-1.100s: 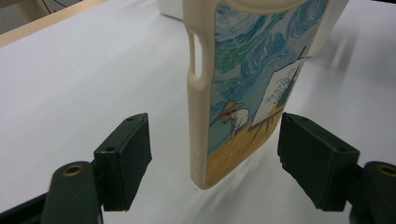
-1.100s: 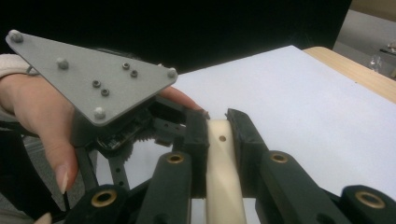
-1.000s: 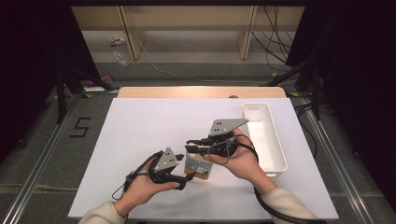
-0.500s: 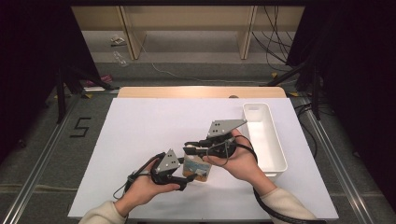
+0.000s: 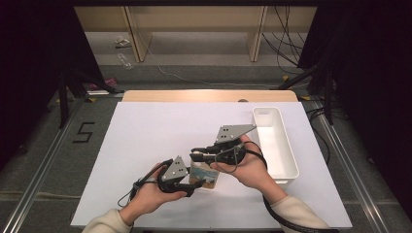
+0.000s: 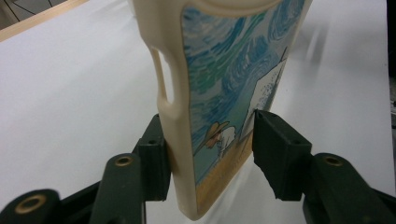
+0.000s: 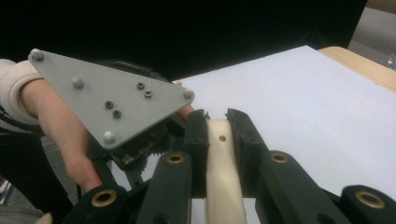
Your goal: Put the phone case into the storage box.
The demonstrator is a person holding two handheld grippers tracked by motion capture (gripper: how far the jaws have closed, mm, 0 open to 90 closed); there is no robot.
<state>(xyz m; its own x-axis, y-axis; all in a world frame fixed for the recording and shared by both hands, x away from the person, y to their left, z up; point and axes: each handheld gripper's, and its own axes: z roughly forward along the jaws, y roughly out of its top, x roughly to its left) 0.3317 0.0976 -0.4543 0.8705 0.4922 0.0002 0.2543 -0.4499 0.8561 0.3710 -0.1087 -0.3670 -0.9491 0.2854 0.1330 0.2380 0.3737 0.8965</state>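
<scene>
Since the earlier frame the left gripper [image 5: 197, 180] has drawn its jaws closer around the phone case [image 5: 204, 175], while both hands have kept their places low on the white bench [image 5: 145, 131]. The phone case is a smooth, cream-coloured shell with rounded corners and a slot cut in its side edge; its flat back carries a painted print of blue and green swirls above a small figure in a straw hat. In the left gripper view the case [image 6: 219, 93] stands between the matte black, blocky pads: the left-hand pad lies against the cream edge, and the other sits at the printed face, though whether it presses there cannot be told. The case's long axis runs away from that gripper, across the bench toward the right hand. Farther right, the right gripper [image 5: 197, 155], topped by a grey three-cornered metal plate, is clamped on the thin cream edge of the case [image 7: 222, 168], its black jaws nearly together with the rim between them. To the right of the hands a long, white, glossy plastic tray [image 5: 286, 160] lies lengthwise on the bench.
</scene>
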